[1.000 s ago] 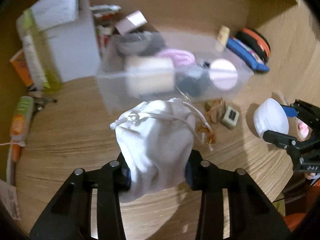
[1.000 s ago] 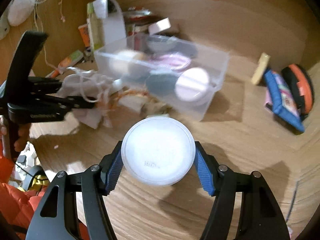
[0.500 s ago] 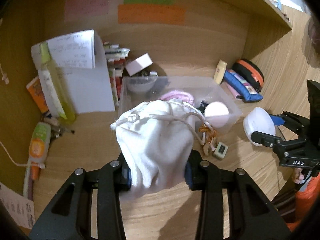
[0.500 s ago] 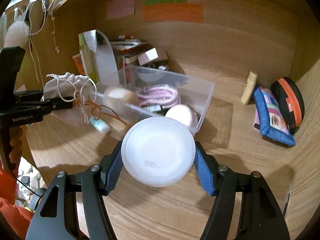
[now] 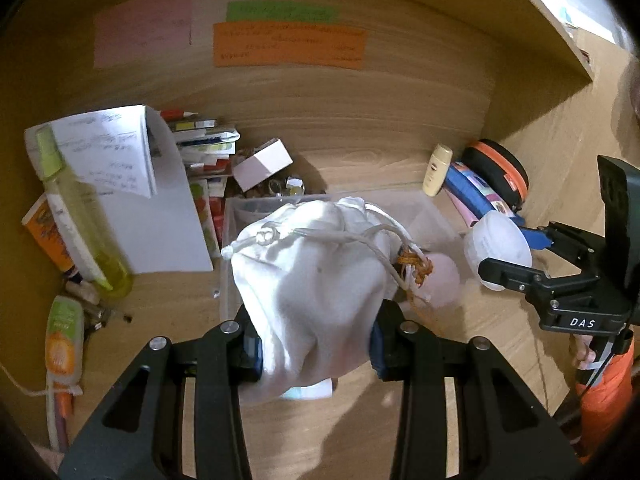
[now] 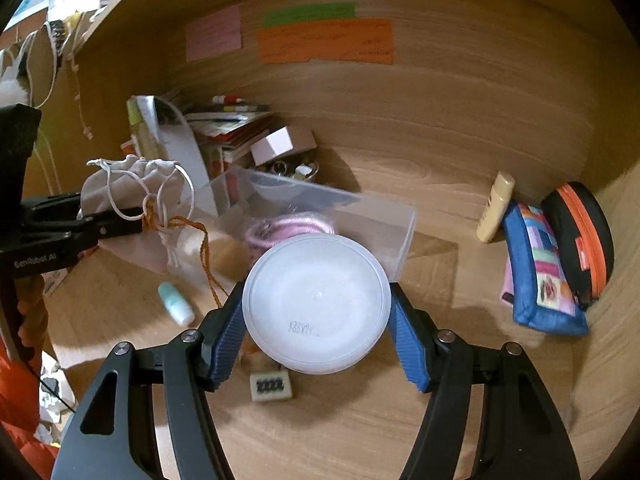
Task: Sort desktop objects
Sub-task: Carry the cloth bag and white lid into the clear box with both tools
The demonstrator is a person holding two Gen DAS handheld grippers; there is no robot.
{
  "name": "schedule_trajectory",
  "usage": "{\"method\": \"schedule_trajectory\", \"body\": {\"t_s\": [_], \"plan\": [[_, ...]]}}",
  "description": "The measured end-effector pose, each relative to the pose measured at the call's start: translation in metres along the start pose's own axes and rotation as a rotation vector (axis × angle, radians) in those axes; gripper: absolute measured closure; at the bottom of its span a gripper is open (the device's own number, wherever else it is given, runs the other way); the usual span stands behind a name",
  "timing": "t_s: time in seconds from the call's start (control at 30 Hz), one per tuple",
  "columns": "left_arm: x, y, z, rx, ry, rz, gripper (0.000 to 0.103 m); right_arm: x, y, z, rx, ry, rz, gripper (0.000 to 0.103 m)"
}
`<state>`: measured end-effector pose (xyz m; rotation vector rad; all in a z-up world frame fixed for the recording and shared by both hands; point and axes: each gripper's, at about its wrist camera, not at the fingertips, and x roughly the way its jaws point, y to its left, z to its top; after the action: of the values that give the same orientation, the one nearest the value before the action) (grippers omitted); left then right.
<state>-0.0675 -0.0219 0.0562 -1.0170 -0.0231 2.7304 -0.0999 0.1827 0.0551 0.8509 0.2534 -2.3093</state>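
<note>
Carry step, both loads airborne. Left gripper (image 5: pixel 316 350) clenched on white drawstring pouch (image 5: pixel 316 280), soft, cinched, orange cord dangling. Right gripper (image 6: pixel 316 336) clenched on round white lid (image 6: pixel 316 304), rigid, held by its rim. Beyond, clear bin (image 6: pixel 360 216) on the desk: next move likely calls for lowering each item inside, cord clear of the wall.

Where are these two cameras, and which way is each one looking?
Left wrist view: sits behind the left claw, looking down at the desk; its claw grips a white pouch, the right claw shows at right.
Right wrist view: sits behind the right claw, which grips a white lid; the left claw shows at left.
Both share the clear bin, the orange note and the wooden desk.
</note>
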Motion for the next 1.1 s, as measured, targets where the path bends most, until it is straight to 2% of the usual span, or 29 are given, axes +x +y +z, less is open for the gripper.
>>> {"method": "schedule_trajectory", "body": {"t_s": [0.17,0.43,0.77,1.1], "plan": [[0.022,0.006,0.009,-0.009,0.033,-0.011,0.065,0.017,0.0,0.015,-0.002,0.0,0.013,0.04],[0.047,0.012,0.024,-0.004,0.06,-0.015,0.065,0.051,0.005,0.031,-0.039,0.05,0.007,0.04],[0.085,0.019,0.032,-0.006,0.108,-0.027,0.065,0.087,0.005,0.035,-0.069,0.12,0.002,0.04],[0.09,0.021,0.028,0.007,0.101,-0.025,0.063,0.106,0.001,0.03,-0.073,0.174,-0.005,0.04]]}}
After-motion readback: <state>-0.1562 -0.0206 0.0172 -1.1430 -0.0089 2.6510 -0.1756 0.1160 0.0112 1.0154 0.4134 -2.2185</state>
